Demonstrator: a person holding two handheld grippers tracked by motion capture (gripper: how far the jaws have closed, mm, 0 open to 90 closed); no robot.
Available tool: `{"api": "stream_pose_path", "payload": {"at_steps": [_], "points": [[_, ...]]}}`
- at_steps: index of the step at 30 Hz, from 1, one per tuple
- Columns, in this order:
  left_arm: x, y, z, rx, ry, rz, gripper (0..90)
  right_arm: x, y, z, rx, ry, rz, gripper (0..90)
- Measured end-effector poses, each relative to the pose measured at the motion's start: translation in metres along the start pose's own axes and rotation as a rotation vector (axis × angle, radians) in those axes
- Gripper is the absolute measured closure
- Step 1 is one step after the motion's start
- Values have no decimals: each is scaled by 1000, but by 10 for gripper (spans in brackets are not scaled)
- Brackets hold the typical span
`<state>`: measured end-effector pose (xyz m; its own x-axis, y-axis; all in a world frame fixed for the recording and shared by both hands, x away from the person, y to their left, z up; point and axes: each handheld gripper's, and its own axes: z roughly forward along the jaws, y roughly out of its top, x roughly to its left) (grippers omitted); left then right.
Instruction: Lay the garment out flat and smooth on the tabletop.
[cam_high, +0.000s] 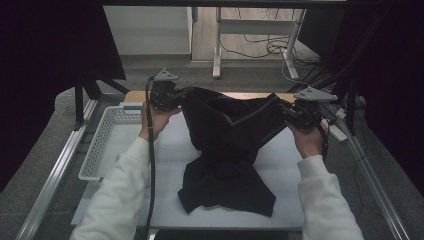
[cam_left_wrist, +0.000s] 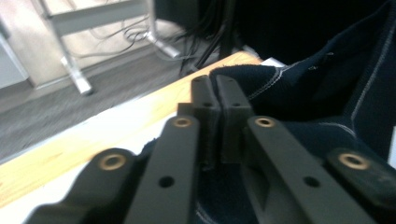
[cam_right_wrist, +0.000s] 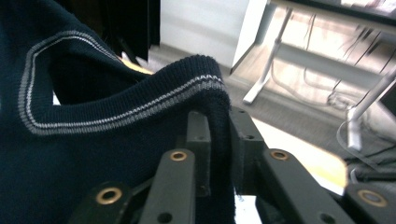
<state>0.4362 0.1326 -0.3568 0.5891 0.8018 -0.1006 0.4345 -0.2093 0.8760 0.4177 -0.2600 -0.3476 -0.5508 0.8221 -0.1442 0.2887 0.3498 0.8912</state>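
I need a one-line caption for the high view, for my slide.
Two hand-held grippers, left and right, lift a dark knitted sweater by its upper edge above the white table.

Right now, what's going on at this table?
A person is holding up a dark sweater with two hand-held grippers. The left gripper pinches one edge of the fabric, and the right gripper clamps the striped ribbed edge. The top is lifted and spread between them, while the lower part rests on the white table, beside a white basket.

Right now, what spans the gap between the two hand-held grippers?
In the high view, the dark knitted sweater stretches between the left hand-held gripper and right hand-held gripper, its lower part resting on the white table.
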Motion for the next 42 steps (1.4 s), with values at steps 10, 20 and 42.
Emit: {"api": "stream_pose_path", "payload": {"at_steps": [10,20,42], "points": [[-21,-24,14,76,1,74,359,2,-33,16,79,59,73,378],[-48,-56,-7,96,-89,102,340,32,-91,-22,106,128,64,389],[-73,-118,-9,188,-174,125,332,61,-148,-40,195,181,47,372]]}}
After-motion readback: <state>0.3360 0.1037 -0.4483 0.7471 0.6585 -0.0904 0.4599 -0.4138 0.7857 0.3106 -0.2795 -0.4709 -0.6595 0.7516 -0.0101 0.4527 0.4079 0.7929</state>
